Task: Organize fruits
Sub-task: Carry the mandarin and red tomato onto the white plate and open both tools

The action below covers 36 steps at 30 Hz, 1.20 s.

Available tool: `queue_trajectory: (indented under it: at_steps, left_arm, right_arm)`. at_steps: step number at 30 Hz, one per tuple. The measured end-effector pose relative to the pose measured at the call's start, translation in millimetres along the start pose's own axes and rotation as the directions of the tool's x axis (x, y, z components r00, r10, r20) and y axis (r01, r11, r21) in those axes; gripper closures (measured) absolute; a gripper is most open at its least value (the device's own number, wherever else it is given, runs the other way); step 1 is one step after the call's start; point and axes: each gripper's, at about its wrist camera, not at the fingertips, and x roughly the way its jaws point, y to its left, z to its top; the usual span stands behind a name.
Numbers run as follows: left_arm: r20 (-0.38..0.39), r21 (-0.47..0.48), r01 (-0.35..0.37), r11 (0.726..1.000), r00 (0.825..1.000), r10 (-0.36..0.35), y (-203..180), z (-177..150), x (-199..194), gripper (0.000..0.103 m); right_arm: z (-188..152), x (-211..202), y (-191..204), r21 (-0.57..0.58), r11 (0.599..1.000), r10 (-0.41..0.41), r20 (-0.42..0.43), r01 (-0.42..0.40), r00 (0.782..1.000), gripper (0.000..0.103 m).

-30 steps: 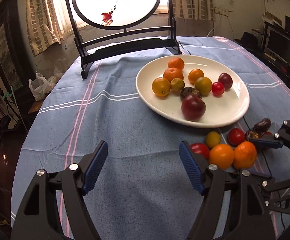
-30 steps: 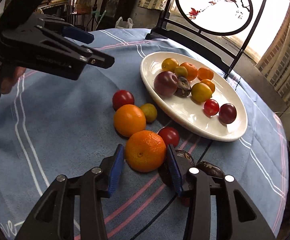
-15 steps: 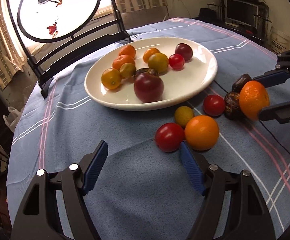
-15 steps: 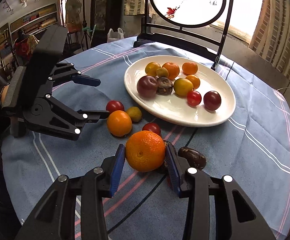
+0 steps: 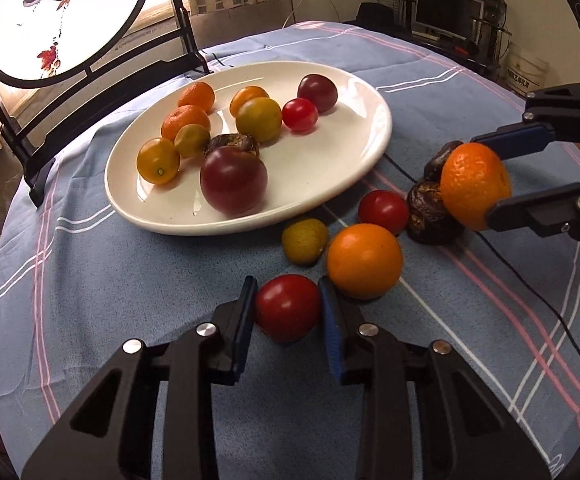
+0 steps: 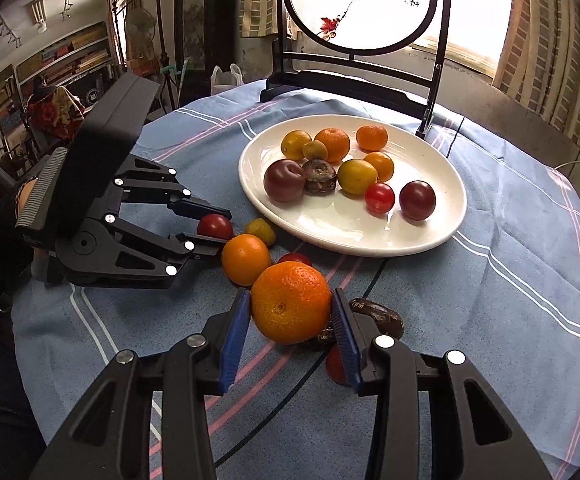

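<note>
Left tool (image 5: 287,309) clamping red tomato (image 5: 287,307), right tool (image 6: 290,309) gripping orange (image 6: 291,303)

Black tool (image 5: 287,316) frames, blue pads, silver screws

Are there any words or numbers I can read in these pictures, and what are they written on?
No text here can be read for sure.
Round painted screen: a few small dark characters beside the branch, too small to read.
White bucket: dark print on its side, blurred.
Left gripper: faint raised lettering on its black body, unreadable.
Fruits and white plate: no labels.
</note>
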Motion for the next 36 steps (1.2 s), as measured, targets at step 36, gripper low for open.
queue_trajectory:
  at_steps: [36]
  left_arm:
    - [0.07, -0.333, -0.293, 0.896, 0.94, 0.333, 56.3, 118.5, 6.7, 0.073]
  right_arm:
    - [111.0, 49.0, -81.8, 0.171, 0.983, -0.088, 0.095, 0.071, 0.992, 0.061]
